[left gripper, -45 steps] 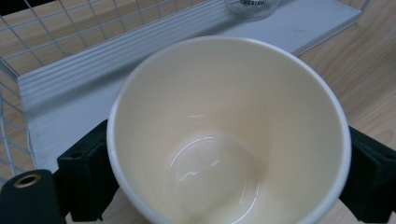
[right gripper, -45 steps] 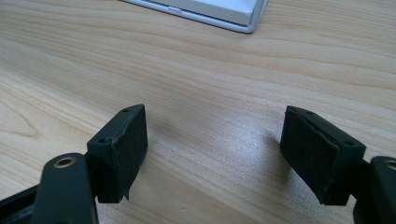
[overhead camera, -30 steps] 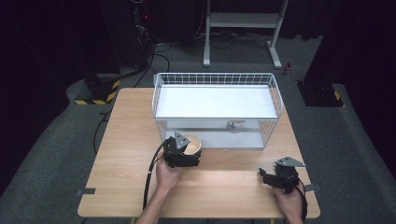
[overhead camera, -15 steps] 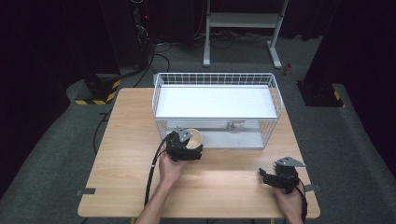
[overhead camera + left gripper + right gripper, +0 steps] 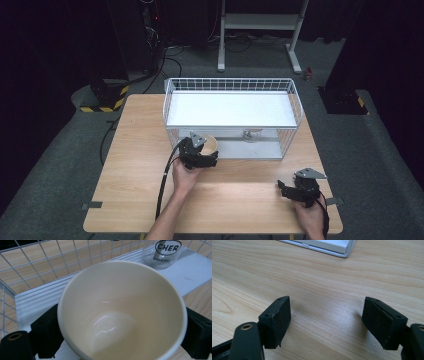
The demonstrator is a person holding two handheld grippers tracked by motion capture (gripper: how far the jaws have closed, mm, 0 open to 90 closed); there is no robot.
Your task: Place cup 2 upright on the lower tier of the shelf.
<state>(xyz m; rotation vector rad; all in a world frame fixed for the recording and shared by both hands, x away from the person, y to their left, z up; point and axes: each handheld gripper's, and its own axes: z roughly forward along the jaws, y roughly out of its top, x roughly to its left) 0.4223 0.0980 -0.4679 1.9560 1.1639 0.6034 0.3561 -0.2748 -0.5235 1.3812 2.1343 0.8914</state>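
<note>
Left gripper clamped on cream cup, cup held at open front of wire basket, near glass inside. Right gripper jaws apart, empty, low over table.

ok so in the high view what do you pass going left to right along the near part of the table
left gripper closed on the cream cup → bare stretch of the wooden table → open right gripper near the right edge
</note>
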